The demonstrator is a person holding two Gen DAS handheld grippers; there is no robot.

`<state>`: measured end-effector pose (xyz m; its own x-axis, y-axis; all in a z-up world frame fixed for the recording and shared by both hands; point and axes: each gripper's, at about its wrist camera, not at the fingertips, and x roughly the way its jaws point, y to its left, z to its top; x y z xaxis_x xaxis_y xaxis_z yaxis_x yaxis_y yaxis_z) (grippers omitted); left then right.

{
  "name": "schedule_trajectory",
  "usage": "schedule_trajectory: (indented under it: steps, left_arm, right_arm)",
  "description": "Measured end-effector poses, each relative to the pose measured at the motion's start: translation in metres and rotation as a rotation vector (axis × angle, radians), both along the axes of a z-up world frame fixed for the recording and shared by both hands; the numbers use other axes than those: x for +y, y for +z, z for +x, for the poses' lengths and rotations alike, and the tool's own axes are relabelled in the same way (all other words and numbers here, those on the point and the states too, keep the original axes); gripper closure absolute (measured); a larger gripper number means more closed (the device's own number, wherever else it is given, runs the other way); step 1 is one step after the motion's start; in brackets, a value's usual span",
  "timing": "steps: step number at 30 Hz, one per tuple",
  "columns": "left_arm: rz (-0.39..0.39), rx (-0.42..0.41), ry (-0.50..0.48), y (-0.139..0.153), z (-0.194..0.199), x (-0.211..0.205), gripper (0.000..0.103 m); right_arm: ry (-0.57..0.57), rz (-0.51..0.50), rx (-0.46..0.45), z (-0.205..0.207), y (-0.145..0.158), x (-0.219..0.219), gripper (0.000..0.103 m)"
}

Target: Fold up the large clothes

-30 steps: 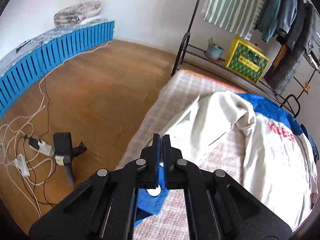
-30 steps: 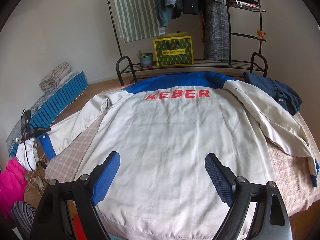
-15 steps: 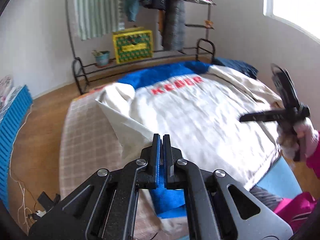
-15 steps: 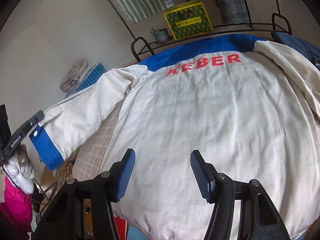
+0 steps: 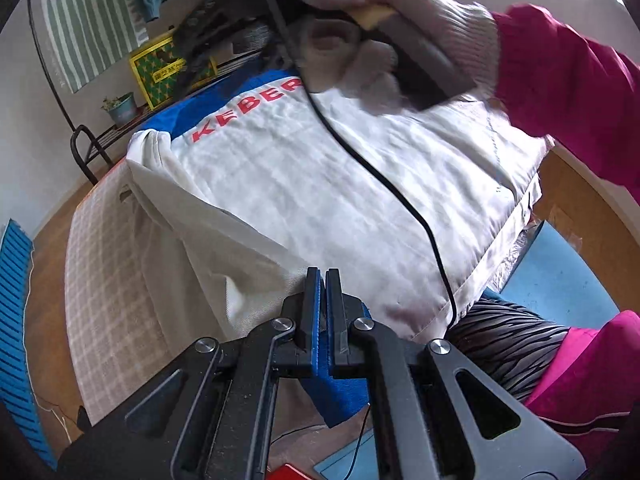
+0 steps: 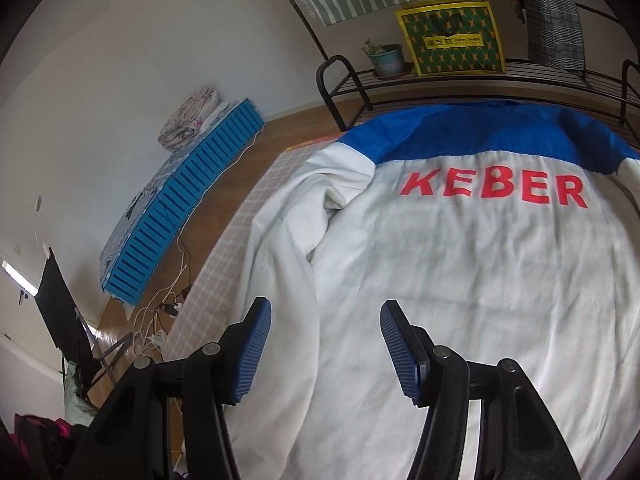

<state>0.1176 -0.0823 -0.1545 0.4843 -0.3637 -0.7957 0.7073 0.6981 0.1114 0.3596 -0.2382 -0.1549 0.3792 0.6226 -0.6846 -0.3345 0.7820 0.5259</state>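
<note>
— Swung round since a second ago: left gripper off the wooden floor and onto the jacket, jaws pressed together on the blue cuff, white sleeve drawn across toward the body.

— And the right gripper?

— Dropped lower over the back panel, fingers spread wide, gripping nothing. Gloved right hand in a magenta sleeve up close in the left wrist view, black cable trailing down across the fabric.

— Surface, room?

— Back side up on a pale checked cloth. Wooden floor around, blue slatted platform by the white wall, black metal rack behind with a potted plant and a yellow-green bag.

— Any writing?

— "KEBER" in red under the blue yoke. Bag label too small to read.
</note>
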Motion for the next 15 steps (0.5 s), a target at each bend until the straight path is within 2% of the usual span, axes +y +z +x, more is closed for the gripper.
schedule_trajectory:
  steps: [4,6,8,10,12,15]
  left_arm:
    - [0.027,0.026,-0.044,-0.010,-0.006,-0.019,0.102]
    - [-0.009,0.076,-0.036,-0.008,-0.008,-0.016,0.102]
    - [-0.071,0.132,-0.007,-0.001,-0.007,-0.005,0.093]
    - [-0.140,0.175,0.056,0.008,-0.001,0.013,0.090]
    - [-0.215,0.215,0.129,0.015,0.009,0.035,0.090]
    - [-0.265,0.224,0.264,0.020,0.032,0.067,0.090]
  right_arm:
    - [0.026,0.080,0.058,0.047,-0.010,0.022,0.041]
    - [0.015,0.066,0.095,0.067,-0.022,0.030,0.041]
    - [-0.004,0.027,0.132,0.083,-0.038,0.037,0.039]
    - [-0.025,-0.016,0.161,0.095,-0.051,0.041,0.040]
    - [-0.037,0.022,0.198,0.106,-0.062,0.040,0.040]
    - [-0.050,0.066,0.201,0.117,-0.063,0.041,0.043]
